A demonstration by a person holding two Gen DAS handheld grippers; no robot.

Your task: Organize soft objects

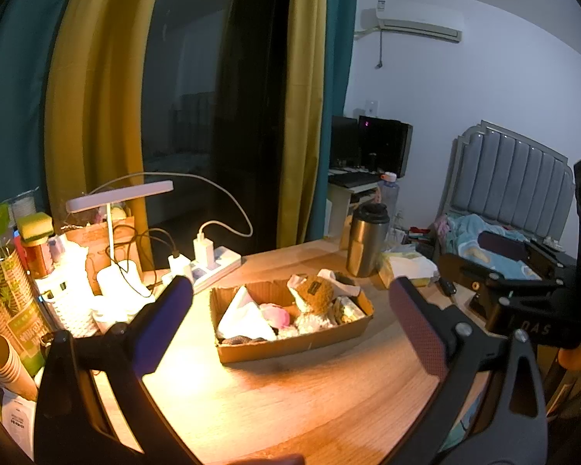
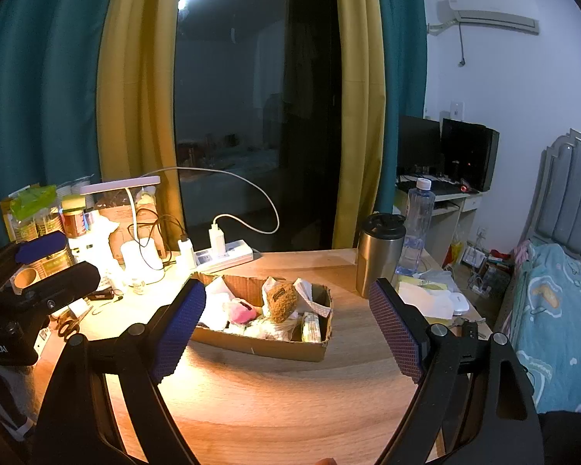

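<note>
Two hand-held grippers are hovering over a lamp-lit wooden desk (image 2: 275, 399), both aimed at a shallow cardboard box (image 2: 267, 343) that is holding the soft objects: a brown plush bear (image 2: 282, 302), a pink plush toy (image 2: 241, 313), and white cloth pieces (image 1: 244, 316) heaped at the box's left end. The left gripper (image 1: 290, 317) is standing with its fingers spread wide and holding nothing; the right gripper (image 2: 286, 329) is likewise gaping and empty, with the box framed between its pads. Everything soft appears to be already lying inside the box, with the bare wood around it carrying none, so the step in hand is probably either a final check or a first pick.

If a pick is coming, the bear, sitting highest and upright, looks the easiest target; closing on its body rather than on the loose cloth would likely keep neighbouring pieces from dragging along, and the light box may slide unless the other gripper steadies a wall.

Open room is lying in front of the box. Behind it a steel tumbler (image 2: 379, 255) and a water bottle (image 2: 417, 228) are standing near the right rear corner, and a power strip (image 2: 224, 257) with chargers is sitting at the left rear. The desk's right edge is falling away just beyond a tissue pack (image 1: 406, 265).
</note>
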